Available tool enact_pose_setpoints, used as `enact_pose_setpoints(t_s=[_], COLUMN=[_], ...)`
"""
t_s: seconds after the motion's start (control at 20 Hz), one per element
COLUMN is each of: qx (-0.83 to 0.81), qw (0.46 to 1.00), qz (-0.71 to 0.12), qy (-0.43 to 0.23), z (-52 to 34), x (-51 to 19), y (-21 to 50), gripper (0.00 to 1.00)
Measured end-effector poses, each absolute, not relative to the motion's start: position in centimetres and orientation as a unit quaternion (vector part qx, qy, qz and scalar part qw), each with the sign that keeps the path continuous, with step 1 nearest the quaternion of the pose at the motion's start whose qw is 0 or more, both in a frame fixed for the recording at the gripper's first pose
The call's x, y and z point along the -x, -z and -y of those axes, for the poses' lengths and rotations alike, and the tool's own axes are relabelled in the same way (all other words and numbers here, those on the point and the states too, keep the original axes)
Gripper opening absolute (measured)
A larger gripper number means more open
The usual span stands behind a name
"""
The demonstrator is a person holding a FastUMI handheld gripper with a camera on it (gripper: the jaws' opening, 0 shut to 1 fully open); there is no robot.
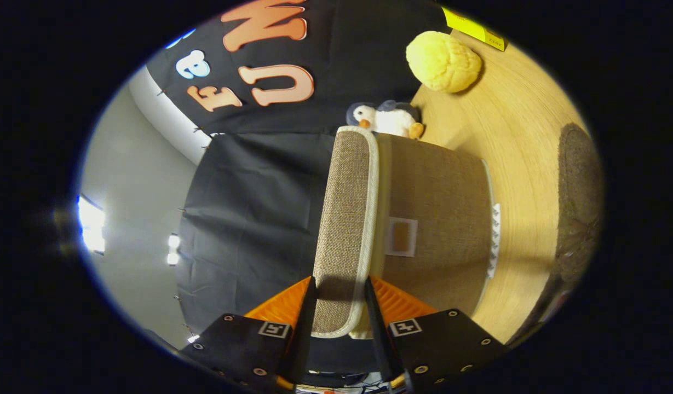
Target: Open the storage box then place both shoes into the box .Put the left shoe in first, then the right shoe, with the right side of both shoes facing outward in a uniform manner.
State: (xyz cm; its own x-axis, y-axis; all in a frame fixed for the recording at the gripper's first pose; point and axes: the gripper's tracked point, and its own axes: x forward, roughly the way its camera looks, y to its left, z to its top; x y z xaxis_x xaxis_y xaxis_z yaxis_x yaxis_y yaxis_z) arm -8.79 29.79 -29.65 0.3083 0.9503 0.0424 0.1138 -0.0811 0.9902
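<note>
Claw (340, 314): closed on the lid edge, one finger (306, 312) each side, both pressing the fabric.
Lid (347, 219): woven beige w/ pale trim; held betw. the fingers and runs ahead of them; seen edge-on, lifted off the box top, hinged side not clear.
Box (440, 219): beige fabric storage box, just right of the lid, touching it along the trim; small label window (401, 236) on the near face.
View: rolled sideways, so the surface (522, 164) runs up the right side, behind the box.
Penguin toy (385, 117): beyond the box's far end, on the surface, close to box.
Yellow plush (443, 61): further out past the penguin, apart from it.
Shoe (580, 202): dark grey-brown, fuzzy; lies on surface well right of the box, not touching it. Which foot: can't tell.
Backdrop: black cloth (248, 219) left of the lid, pale wall beyond.
</note>
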Motion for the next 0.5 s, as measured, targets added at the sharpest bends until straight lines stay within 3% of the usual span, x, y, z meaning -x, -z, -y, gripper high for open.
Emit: enact_pose_setpoints(t_s=[0.05,0.15,0.35,0.5], qx=[-0.616,-0.621,-0.643,-0.635], qw=[0.529,0.528,0.519,0.523], qz=[-0.423,-0.414,-0.381,-0.376], qy=[-0.401,-0.406,-0.414,-0.427], z=[-29.9,-30.1,-30.3,-31.6], x=[8.4,7.7,6.3,6.1], y=[29.2,28.1,24.6,22.6], gripper=[0.36,0.23,0.11,0.1])
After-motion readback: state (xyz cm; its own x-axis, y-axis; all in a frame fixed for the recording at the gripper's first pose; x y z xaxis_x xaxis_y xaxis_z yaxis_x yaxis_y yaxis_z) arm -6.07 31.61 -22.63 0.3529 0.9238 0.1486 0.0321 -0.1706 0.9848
